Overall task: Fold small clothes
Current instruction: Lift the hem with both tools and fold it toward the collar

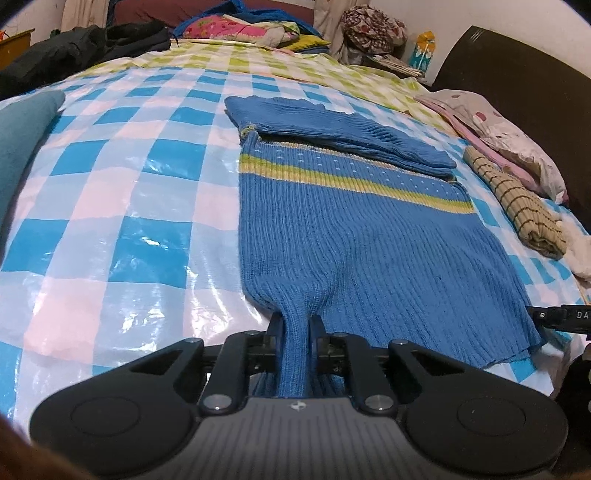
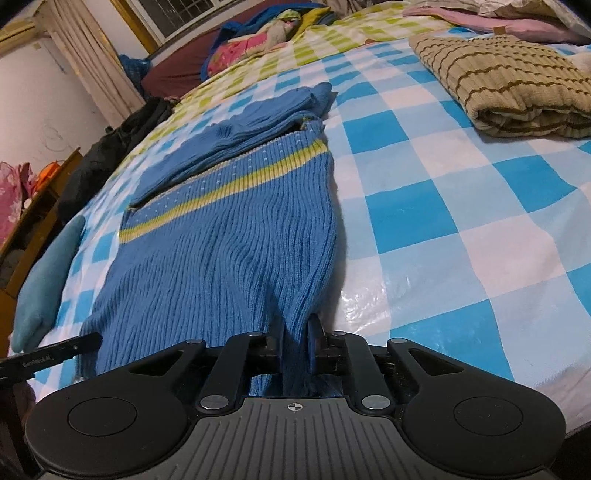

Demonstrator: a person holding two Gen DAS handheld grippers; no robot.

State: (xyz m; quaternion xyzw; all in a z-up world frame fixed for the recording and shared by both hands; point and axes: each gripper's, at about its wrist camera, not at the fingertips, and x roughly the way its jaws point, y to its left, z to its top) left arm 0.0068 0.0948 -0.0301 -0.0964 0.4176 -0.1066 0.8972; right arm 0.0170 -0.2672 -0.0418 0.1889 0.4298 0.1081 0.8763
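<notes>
A blue ribbed knit sweater (image 1: 354,236) with a yellow-green stripe lies flat on the checkered bed cover, sleeves folded across its far end. My left gripper (image 1: 295,325) is shut on the near hem at its left corner; the knit bunches between the fingers. My right gripper (image 2: 295,328) is shut on the near hem at the right corner of the sweater (image 2: 229,236). The right gripper's side shows at the right edge of the left wrist view (image 1: 561,319), and the left gripper's side shows at the left edge of the right wrist view (image 2: 51,354).
The bed cover (image 1: 122,206) is a glossy blue, white and pink check. A folded tan striped garment (image 2: 517,88) lies to the right, with pink pillows (image 1: 509,133) behind. A teal cloth (image 1: 22,140) lies left. Dark clothes (image 1: 74,51) and a colourful pile (image 1: 243,27) sit at the far end.
</notes>
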